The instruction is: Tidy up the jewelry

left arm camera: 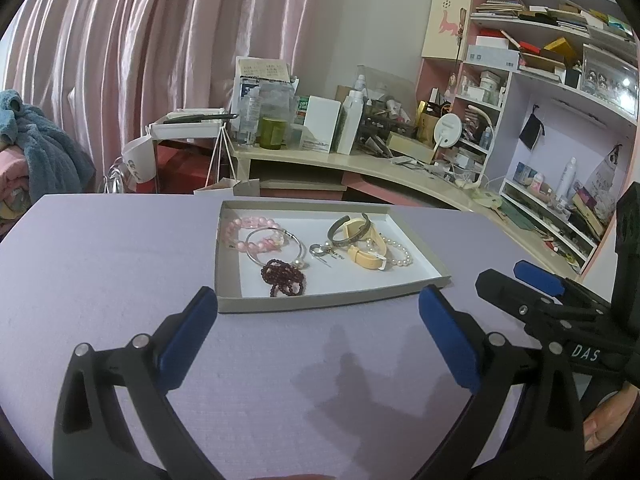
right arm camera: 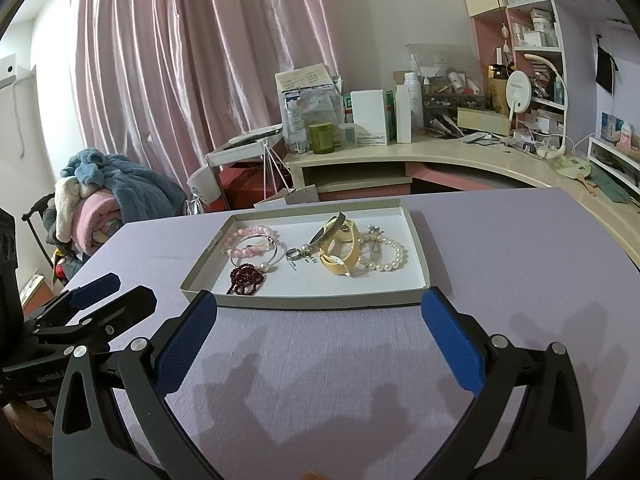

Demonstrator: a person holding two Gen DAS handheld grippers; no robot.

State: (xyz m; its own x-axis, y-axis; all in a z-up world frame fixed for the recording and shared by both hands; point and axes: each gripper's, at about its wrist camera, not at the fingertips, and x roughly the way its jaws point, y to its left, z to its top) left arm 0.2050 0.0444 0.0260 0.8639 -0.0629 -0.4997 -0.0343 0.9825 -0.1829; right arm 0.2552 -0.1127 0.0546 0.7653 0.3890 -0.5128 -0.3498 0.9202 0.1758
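On the table [left arm camera: 120,260], both hand-held grippers, left [left arm camera: 318,336] and right [right arm camera: 320,340], gape empty; your pinch may snag the tangled bracelets [right arm camera: 340,252] in the tray [right arm camera: 304,302].

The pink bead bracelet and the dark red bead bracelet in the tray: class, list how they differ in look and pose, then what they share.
1. The pink bead bracelet has pale, larger beads; the dark red bead bracelet has dark, much smaller ones.
2. The pink one lies as an open ring; the dark red one is bunched in a heap.
3. The pink one sits toward the tray's far left corner; the dark red one lies near its front wall.
Both are beaded and lie in the tray's left half.
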